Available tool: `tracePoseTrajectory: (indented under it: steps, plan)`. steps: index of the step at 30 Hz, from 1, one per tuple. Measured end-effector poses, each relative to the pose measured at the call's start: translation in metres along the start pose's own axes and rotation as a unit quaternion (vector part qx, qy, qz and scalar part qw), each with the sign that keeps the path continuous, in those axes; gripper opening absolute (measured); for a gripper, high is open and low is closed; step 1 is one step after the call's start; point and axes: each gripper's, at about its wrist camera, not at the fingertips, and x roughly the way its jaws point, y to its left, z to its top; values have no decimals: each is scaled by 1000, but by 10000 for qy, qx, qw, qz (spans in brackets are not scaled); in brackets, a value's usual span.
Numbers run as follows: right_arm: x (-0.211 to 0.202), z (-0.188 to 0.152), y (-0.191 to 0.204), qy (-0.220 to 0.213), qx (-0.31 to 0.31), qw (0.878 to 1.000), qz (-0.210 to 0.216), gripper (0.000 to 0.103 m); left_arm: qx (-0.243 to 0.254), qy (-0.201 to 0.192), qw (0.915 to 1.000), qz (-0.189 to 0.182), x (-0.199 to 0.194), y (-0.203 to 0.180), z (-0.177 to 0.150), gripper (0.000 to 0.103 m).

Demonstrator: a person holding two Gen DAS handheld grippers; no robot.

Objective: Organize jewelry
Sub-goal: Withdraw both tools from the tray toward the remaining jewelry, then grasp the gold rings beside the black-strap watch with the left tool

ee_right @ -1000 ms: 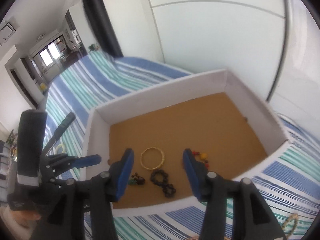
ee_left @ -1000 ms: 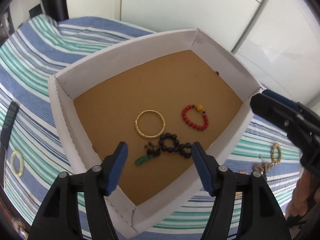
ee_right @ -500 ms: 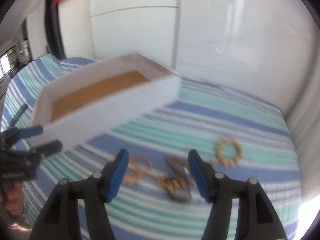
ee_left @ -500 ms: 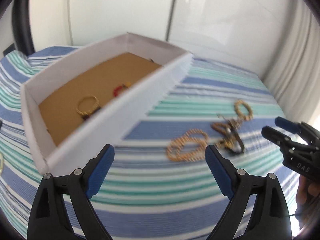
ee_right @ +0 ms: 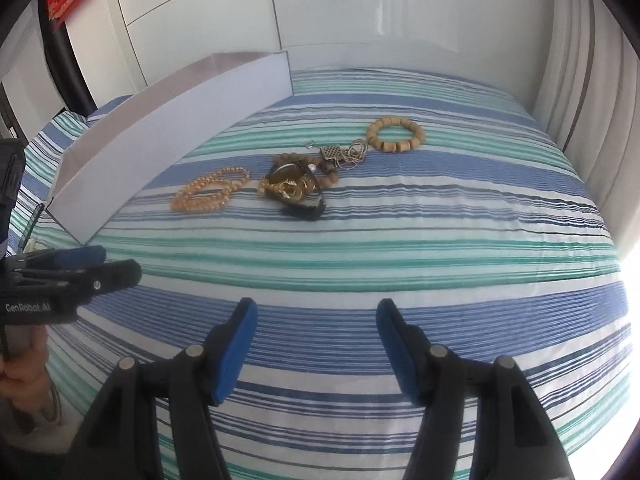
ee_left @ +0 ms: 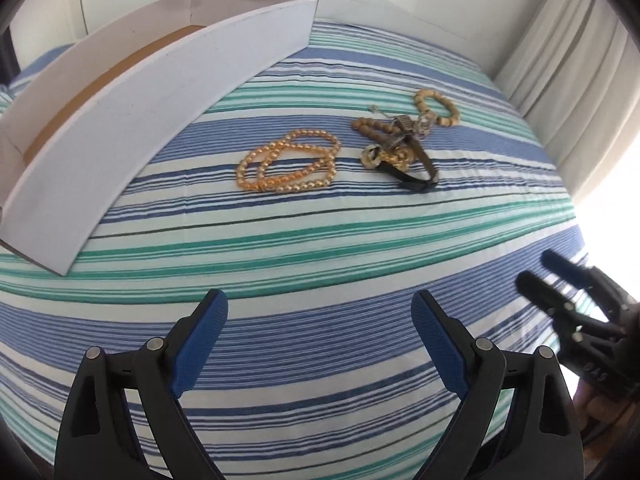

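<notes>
A white box (ee_left: 160, 92) with a brown floor stands at the left on the striped cloth; it also shows in the right wrist view (ee_right: 168, 136). Right of it lie a gold bead necklace (ee_left: 288, 166) (ee_right: 208, 194), a tangled pile with a black strap and gold pieces (ee_left: 396, 152) (ee_right: 296, 188), and a wooden bead bracelet (ee_left: 436, 108) (ee_right: 395, 134). My left gripper (ee_left: 320, 340) is open and empty, well short of the necklace. My right gripper (ee_right: 316, 340) is open and empty, short of the pile. Each gripper shows in the other's view (ee_left: 560, 276) (ee_right: 80, 268).
The blue, green and white striped cloth (ee_left: 320, 248) covers the whole surface. White cupboard doors (ee_right: 224, 12) stand behind the box and a white curtain (ee_left: 568, 64) hangs at the right.
Both grippers have swung away from over the box to the right and pulled back. The loose jewelry on the cloth is now ahead of them. Both stay open.
</notes>
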Motion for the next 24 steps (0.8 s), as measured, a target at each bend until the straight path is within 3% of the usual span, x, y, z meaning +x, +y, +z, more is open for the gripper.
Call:
tracePoseTrajectory:
  steps: [8,18,24]
  plan:
    - [7,-2,-4,73,56,9999,125,63,6,-4,9999,133,1,10,5,93]
    - [20,10,-12,125,218,9993,259,63,22,-151,9994,301,7,26,38,93]
    - [29,17,-13,221,211,9990,316,63,121,-42,9992,383,20,28,42,93]
